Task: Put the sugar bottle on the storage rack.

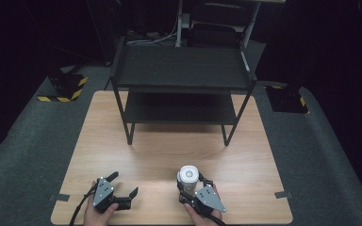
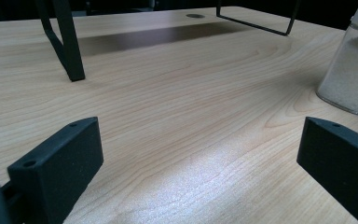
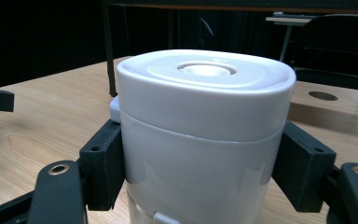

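Light wooden counter (image 1: 169,155) sitting on grey carpet in a dark room, black two-tier shelf (image 1: 184,70) standing at its far side, right claw (image 1: 192,189) clamping a white-lidded jar (image 1: 188,178) holding white granules near the front edge, left claw (image 1: 122,184) resting wide open, holding nothing.

A white-lidded jar (image 1: 188,177) of white grains is standing on the pale woodgrain tabletop (image 1: 160,155); the shelf rack (image 1: 183,77) is showing black, the floor markers (image 1: 63,87) yellow-and-black stripes.
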Demonstrator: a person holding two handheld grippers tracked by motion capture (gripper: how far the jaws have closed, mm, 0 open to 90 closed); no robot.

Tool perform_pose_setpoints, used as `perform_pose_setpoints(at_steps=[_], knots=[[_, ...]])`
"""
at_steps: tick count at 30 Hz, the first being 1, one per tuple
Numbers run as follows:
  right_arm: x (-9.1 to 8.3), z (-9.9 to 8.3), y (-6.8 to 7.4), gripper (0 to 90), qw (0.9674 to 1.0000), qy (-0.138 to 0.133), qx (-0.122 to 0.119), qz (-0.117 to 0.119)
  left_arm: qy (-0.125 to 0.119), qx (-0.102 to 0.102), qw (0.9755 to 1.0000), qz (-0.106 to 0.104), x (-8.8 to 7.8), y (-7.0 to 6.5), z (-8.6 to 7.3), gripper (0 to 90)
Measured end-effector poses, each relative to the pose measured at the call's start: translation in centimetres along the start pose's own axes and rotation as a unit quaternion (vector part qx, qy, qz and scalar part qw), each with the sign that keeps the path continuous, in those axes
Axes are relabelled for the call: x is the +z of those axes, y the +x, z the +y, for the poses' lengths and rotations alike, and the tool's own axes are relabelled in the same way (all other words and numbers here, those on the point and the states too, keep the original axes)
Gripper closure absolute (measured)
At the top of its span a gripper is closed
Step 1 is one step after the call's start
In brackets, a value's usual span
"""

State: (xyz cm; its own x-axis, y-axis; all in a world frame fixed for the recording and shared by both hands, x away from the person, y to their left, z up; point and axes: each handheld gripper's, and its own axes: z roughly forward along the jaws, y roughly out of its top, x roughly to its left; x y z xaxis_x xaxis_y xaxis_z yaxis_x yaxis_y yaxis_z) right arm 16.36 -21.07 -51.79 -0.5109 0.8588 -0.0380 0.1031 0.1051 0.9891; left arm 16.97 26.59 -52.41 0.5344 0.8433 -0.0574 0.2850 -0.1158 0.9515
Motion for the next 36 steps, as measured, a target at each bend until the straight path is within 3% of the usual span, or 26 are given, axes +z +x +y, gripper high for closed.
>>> perform_pose_setpoints(at_steps=[17,30,36], knots=[[-0.2,1.6,-2.0,28.6,0.9999,0.014,-0.009,-0.004,0.0,-0.001,1.0,0.0,0.0,0.0,0.0,0.5],[0.5,5.1,-4.4,28.6,0.9998,-0.002,-0.012,-0.014,-0.001,-0.001,1.0,-0.001,0.0,0.0,0.0,0.5],[1.1,6.9,-5.3,28.6,0.9999,-0.003,-0.002,-0.009,-0.002,-0.001,1.0,-0.002,0.0,0.1,-0.1,0.5]])
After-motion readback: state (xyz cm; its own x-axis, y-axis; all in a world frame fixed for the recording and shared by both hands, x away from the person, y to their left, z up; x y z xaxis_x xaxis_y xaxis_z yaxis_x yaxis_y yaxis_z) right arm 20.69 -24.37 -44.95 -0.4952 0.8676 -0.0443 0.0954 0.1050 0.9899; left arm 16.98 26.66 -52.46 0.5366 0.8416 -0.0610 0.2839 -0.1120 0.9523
